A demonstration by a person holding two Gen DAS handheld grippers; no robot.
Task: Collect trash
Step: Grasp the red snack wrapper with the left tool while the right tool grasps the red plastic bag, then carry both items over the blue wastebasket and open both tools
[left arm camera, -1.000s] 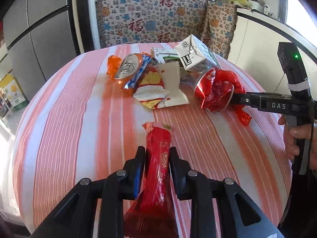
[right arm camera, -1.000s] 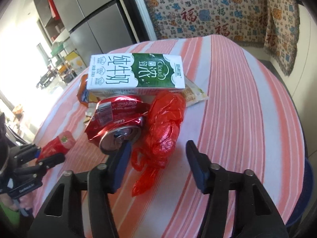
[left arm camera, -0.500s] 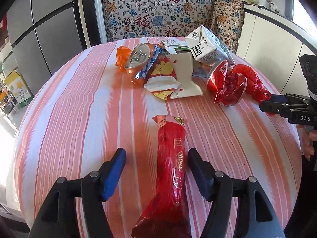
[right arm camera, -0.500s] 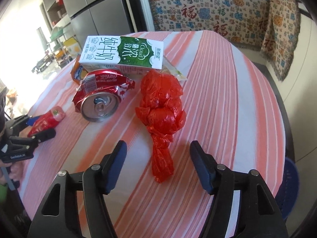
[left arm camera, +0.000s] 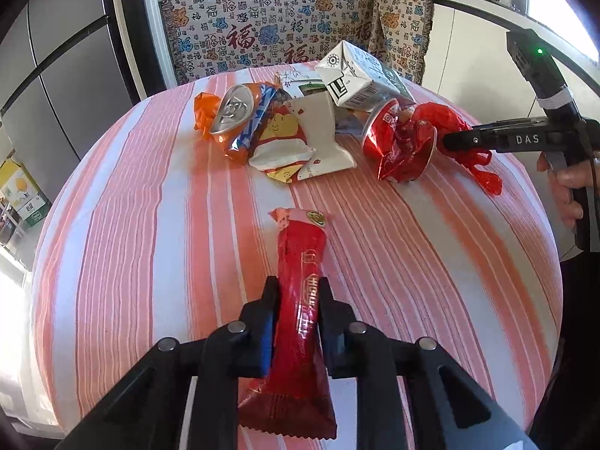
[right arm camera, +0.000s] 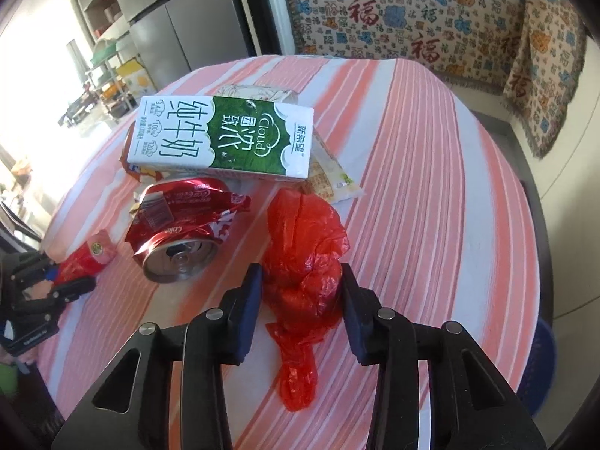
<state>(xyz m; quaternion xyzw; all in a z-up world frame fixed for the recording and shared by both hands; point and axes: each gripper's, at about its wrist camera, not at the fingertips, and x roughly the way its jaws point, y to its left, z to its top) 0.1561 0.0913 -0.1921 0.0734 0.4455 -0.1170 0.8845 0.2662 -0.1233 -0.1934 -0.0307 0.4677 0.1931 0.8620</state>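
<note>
On the striped table, a long red snack wrapper (left arm camera: pixel 302 247) lies pointing away from me. My left gripper (left arm camera: pixel 298 285) is closing, and its pads press the wrapper's middle from both sides. A crumpled red plastic bag (right arm camera: pixel 303 232) sits between the fingers of my right gripper (right arm camera: pixel 300 273), whose jaws are closing with both pads touching the bag. In the left wrist view the right gripper (left arm camera: pixel 450 138) reaches in from the right, held by a hand (left arm camera: pixel 570 187). The left gripper (right arm camera: pixel 60 273) and its wrapper (right arm camera: pixel 93 253) show at the far left of the right wrist view.
A crushed red can (right arm camera: pixel 180 232) lies just left of the bag, under a green and white milk carton (right arm camera: pixel 221 142). Further left are an orange can (left arm camera: pixel 236 112) and paper wrappers (left arm camera: pixel 318 131). The round table (left arm camera: pixel 131 243) drops off all around. A patterned cloth (left arm camera: pixel 281 26) hangs behind.
Half a second ago both grippers stood wide open around their items. Now the left has closed on the red wrapper and the right on the red bag.
</note>
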